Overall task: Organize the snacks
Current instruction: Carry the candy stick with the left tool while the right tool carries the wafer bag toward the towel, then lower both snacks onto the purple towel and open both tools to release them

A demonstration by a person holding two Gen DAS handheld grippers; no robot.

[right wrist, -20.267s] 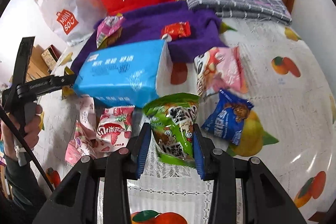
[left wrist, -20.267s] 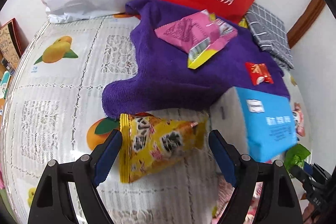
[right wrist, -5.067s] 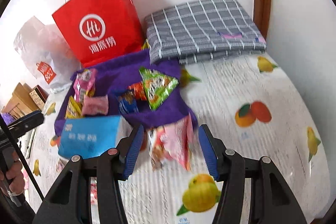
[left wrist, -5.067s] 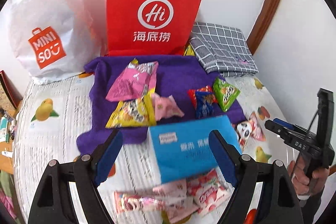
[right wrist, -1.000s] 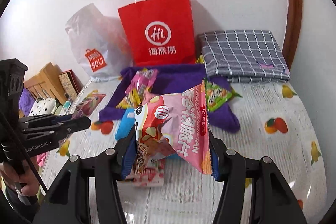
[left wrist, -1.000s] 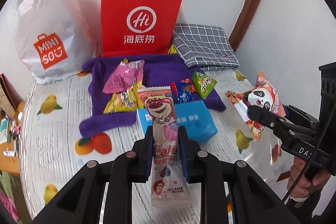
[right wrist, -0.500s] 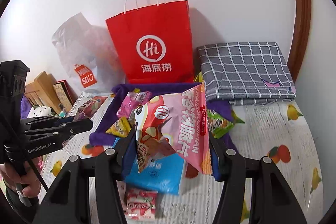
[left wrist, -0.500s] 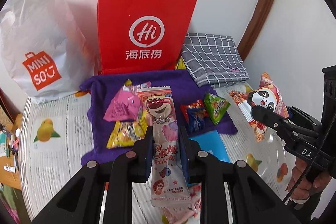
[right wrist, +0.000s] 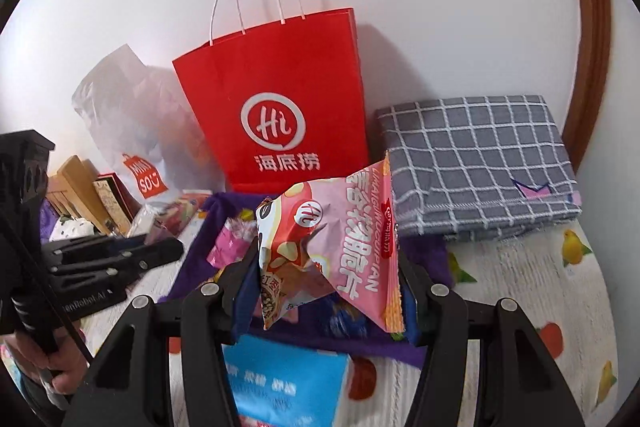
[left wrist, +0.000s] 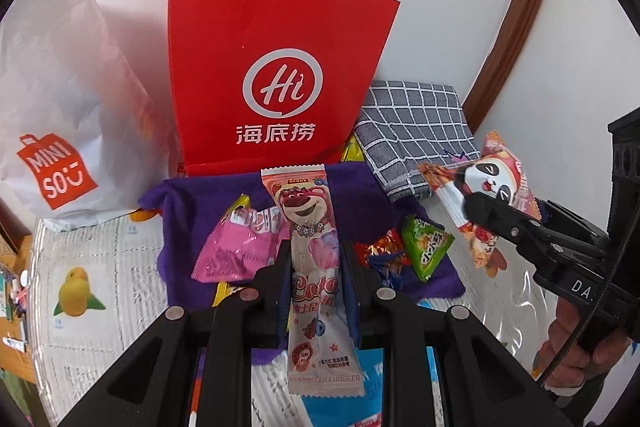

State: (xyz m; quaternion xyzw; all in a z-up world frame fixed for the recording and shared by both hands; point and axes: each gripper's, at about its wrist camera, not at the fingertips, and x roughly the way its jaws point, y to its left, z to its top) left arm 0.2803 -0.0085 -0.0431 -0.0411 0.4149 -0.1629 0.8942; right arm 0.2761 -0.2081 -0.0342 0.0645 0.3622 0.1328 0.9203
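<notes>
My left gripper [left wrist: 316,267] is shut on a long pink bear candy packet [left wrist: 312,267] and holds it upright above the purple towel [left wrist: 180,223]. My right gripper [right wrist: 326,275] is shut on a pink panda chip bag [right wrist: 340,251], also lifted above the towel; the bag also shows in the left wrist view [left wrist: 484,187]. On the towel lie a pink packet [left wrist: 236,251], a green packet [left wrist: 426,247] and small red and blue packets [left wrist: 384,251]. A blue tissue pack [right wrist: 280,383] lies in front of the towel.
A red Hi paper bag [left wrist: 276,67] stands upright behind the towel, against the wall. A white Miniso bag [left wrist: 60,115] stands to its left and a folded grey checked cloth [right wrist: 476,163] lies to its right. The fruit-print tablecloth [left wrist: 92,267] covers the table.
Both grippers have moved forward toward the towel and the red bag, each still holding its packet. The bags and towel look larger and closer.
</notes>
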